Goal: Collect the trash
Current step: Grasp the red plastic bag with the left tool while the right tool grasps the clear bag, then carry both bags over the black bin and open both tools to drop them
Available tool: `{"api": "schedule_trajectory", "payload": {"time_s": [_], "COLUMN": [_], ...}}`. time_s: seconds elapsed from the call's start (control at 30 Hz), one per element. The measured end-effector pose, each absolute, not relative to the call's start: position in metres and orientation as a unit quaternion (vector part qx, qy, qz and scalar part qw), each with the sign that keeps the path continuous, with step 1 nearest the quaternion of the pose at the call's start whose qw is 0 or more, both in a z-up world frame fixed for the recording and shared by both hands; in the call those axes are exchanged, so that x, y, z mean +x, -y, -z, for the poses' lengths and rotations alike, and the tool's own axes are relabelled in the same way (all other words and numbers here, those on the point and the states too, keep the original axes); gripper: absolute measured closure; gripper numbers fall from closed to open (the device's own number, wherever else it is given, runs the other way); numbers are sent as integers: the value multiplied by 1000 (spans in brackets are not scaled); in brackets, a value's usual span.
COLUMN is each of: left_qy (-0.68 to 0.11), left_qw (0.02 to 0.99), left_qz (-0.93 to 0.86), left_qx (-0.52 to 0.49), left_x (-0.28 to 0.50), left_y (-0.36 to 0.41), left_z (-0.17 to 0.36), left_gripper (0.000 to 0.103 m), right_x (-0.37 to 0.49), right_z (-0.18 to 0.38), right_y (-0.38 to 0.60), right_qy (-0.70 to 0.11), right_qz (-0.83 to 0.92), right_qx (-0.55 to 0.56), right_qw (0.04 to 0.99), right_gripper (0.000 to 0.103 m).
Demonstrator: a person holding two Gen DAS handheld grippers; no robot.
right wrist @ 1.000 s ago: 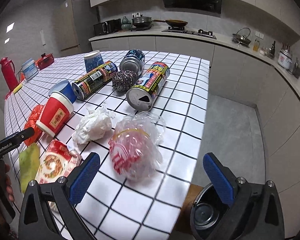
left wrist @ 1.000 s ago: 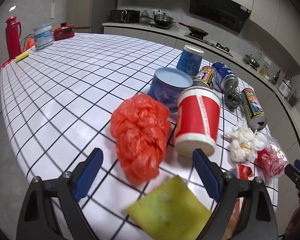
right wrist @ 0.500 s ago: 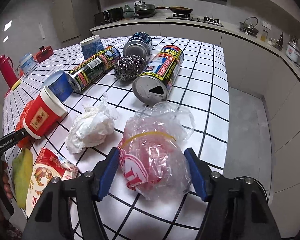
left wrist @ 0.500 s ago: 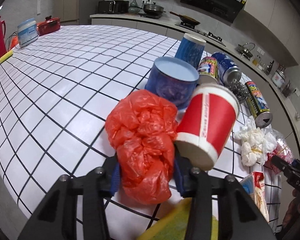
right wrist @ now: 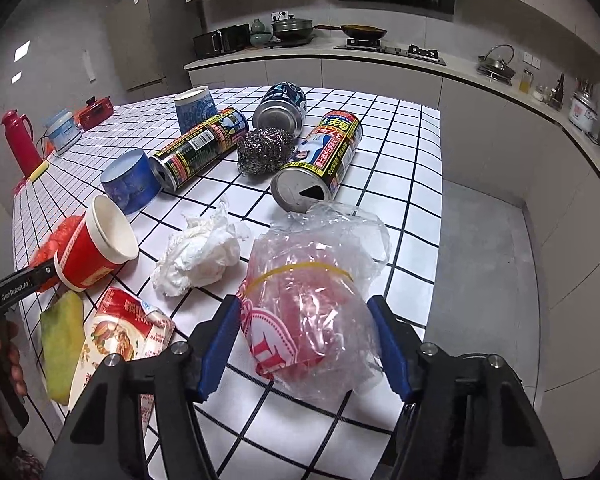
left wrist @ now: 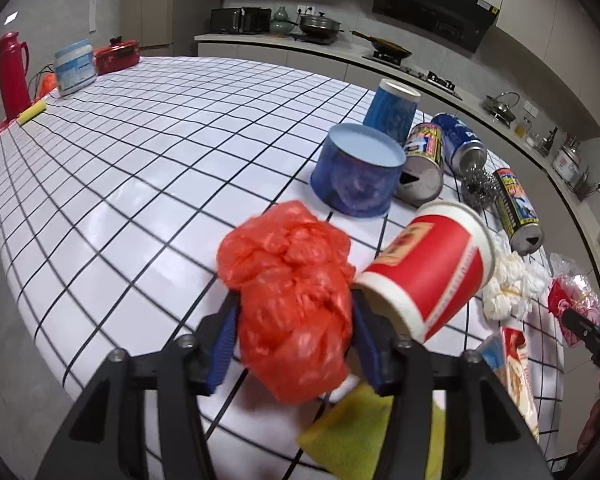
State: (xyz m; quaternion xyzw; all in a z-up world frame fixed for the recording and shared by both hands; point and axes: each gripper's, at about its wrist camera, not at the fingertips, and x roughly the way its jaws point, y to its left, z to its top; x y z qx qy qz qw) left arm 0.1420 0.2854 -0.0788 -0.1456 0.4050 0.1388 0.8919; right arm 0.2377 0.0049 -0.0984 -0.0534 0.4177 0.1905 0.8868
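My left gripper [left wrist: 294, 320] is shut on a crumpled red plastic bag [left wrist: 290, 304] and holds it just above the tiled table [left wrist: 140, 152]. A red paper cup [left wrist: 428, 272] leans against it on the right. My right gripper [right wrist: 306, 320] is shut on a clear plastic bag with red contents [right wrist: 312, 304] near the table's right edge. Crumpled white paper [right wrist: 198, 256], a snack wrapper [right wrist: 116, 340] and a yellow sponge [right wrist: 62, 340] lie near it.
Three tins [right wrist: 320, 156] lie on their sides around a steel scourer [right wrist: 264, 152]. Two blue cups [left wrist: 360, 168] stand upside down behind. A red flask [left wrist: 12, 72] and a white tub [left wrist: 74, 66] stand at the far left. A dark bin [right wrist: 472, 364] shows below the right gripper.
Both grippers moved forward and closed, the left on the red bag, the right on the clear bag. The red bag has lifted slightly and the red cup has tipped over.
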Motion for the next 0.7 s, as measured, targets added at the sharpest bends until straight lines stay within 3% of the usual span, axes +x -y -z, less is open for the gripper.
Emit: {"api": "schedule_trajectory", "payload": {"time_s": [0.13, 0.2, 0.23, 0.33, 0.7], "left_qy": [-396, -397, -400, -400, -341], "left_qw": [896, 896, 895, 897, 926], "left_qz": [-138, -129, -126, -118, -105], "left_qx": [-143, -148, -152, -148, -125], "left_x": [133, 135, 137, 137, 128], "left_y": [-283, -286, -287, -289, -271], "left_z": [77, 79, 80, 82, 35], "left_gripper": [38, 48, 61, 66, 67], "right_x": [234, 233, 232, 231, 223], "right_z": [99, 100, 101, 101, 80], "right_y": [-4, -3, -3, -3, 7], "right_qy": [-417, -417, -418, -420, -393], "right_qz": [-190, -193, -193, -195, -181], "right_qx": [-52, -49, -48, -47, -38], "right_qw": [887, 887, 886, 885, 901], "right_gripper": [36, 36, 37, 40, 40]}}
